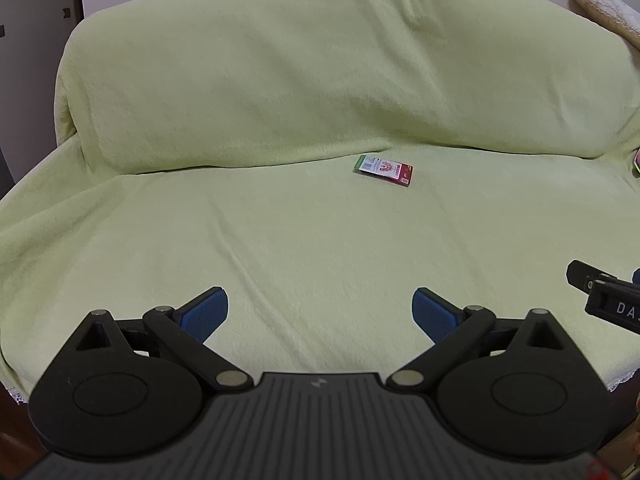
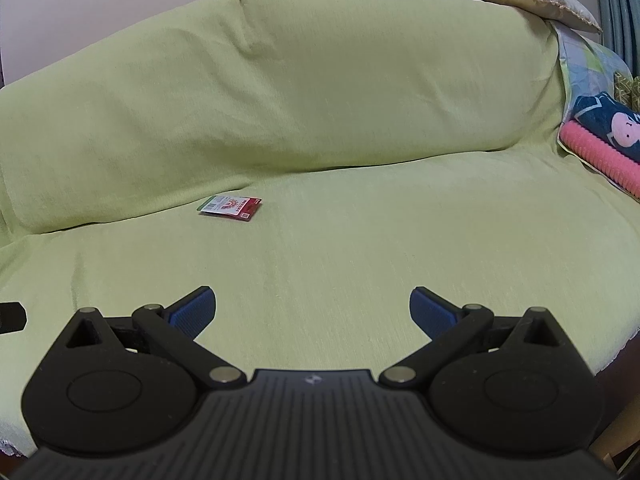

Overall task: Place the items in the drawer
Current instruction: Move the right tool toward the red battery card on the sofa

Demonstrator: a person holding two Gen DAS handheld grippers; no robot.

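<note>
The left gripper (image 1: 320,314) and right gripper (image 2: 313,312) are held wide apart at the fingers, nothing grasped, above a green-covered sofa (image 1: 280,248). A small red-and-green packet (image 1: 384,170) is found flat on the seat, near the backrest, well apart from both.

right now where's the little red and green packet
The packet lies flat on the green sofa cover, near the backrest crease, ahead of both open hand-held grippers.
</note>
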